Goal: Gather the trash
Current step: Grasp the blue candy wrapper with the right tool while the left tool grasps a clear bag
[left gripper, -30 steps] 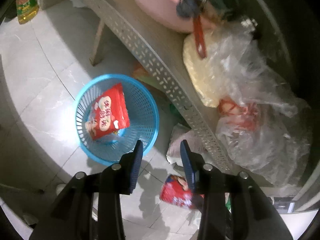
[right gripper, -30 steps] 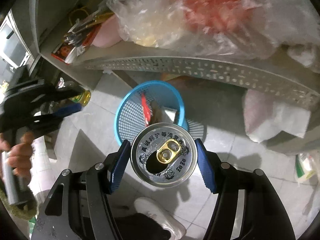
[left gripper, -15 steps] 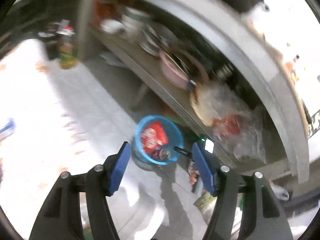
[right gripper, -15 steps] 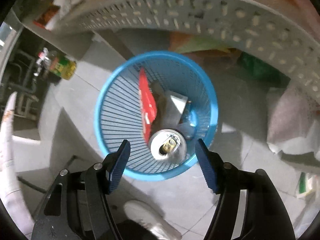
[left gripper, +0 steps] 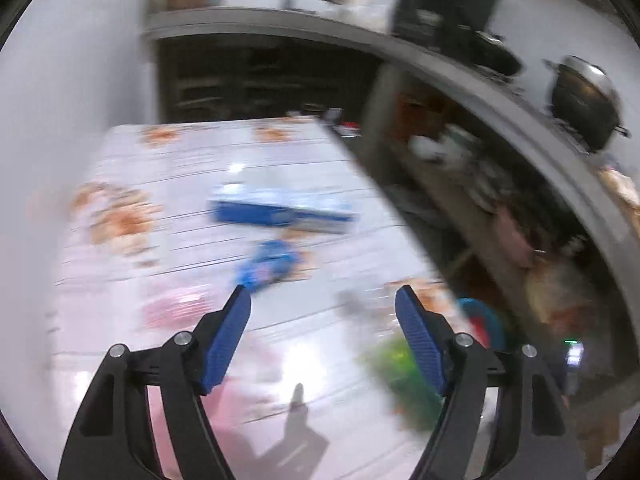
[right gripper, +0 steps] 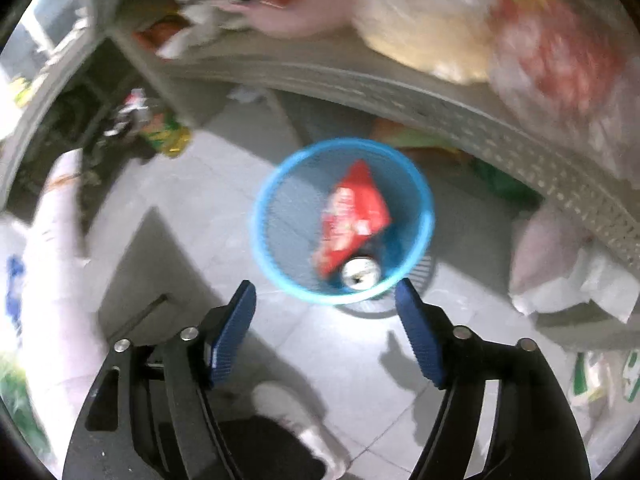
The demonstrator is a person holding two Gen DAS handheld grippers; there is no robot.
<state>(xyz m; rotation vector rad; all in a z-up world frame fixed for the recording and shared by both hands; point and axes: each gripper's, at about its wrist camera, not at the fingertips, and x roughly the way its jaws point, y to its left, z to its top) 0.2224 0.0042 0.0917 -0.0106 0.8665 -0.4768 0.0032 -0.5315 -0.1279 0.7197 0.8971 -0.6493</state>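
A: So, starting at the left: our left gripper (left gripper: 322, 304) has its blue-padded fingers spread wide with nothing between them, aimed across the table with the pale flowered cloth (left gripper: 120, 184). We judge it is held open like that because it is looking for the next piece.

B: Agreed. In the middle of that frame lie a flat blue-and-white box (left gripper: 280, 210) and, just below it, a crumpled blue wrapper (left gripper: 266, 264), close above the left pad. Both are blurred, so we cannot say what they are exactly. The wrapper looks the likelier trash.

A: And on the right?

B: Our right gripper (right gripper: 324, 300) is likewise spread and empty, hanging over the round blue plastic mesh basket (right gripper: 268, 200) on the grey tiled floor (right gripper: 200, 200), centre of the frame. Inside lie a red snack packet (right gripper: 352, 212) and, at the basket's lower edge, a silver drink can (right gripper: 360, 272) end up.

A: The basket stands beside the perforated metal shelf (right gripper: 500, 128) in the upper right, we think so both hands can reach it from the table.
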